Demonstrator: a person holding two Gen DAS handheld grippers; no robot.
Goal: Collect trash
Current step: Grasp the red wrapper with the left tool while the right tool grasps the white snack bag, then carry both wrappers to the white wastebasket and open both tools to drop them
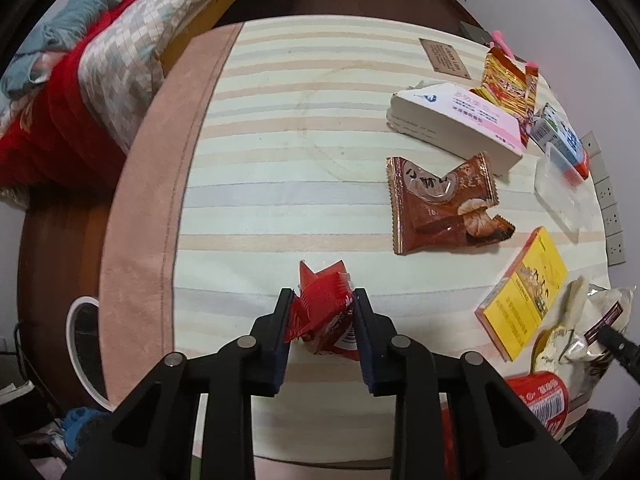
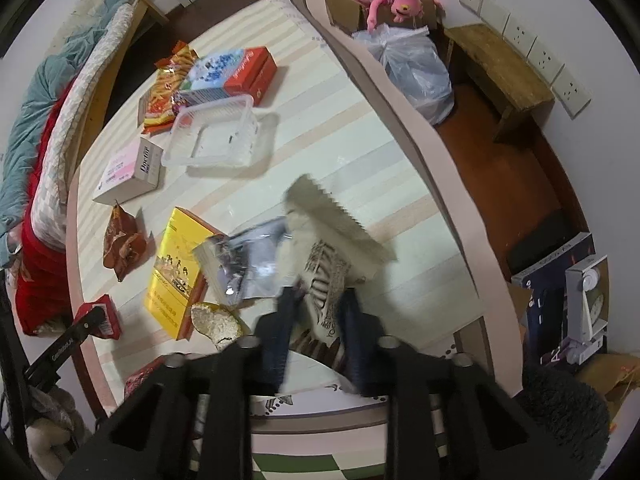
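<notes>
My left gripper (image 1: 322, 300) is shut on a red snack wrapper (image 1: 324, 312) near the front of the striped table (image 1: 280, 120); the wrapper also shows in the right wrist view (image 2: 102, 316). My right gripper (image 2: 318, 300) is shut on a cream-and-brown snack bag (image 2: 324, 248), blurred by motion; it shows at the right edge of the left wrist view (image 1: 588, 328). Loose trash lies on the table: a brown wrapper (image 1: 440, 204), a yellow box (image 1: 524, 292), a white-and-pink box (image 1: 456, 124), an orange wrapper (image 1: 506, 80) and a clear plastic tray (image 2: 216, 132).
A white bin rim (image 1: 78, 344) sits below the table's left edge. A bed with red and checked bedding (image 1: 80, 80) lies to the left. A plastic bag (image 2: 416, 68), a cardboard box with a pink plush toy (image 2: 384, 0) and a wooden stool (image 2: 500, 68) stand to the right.
</notes>
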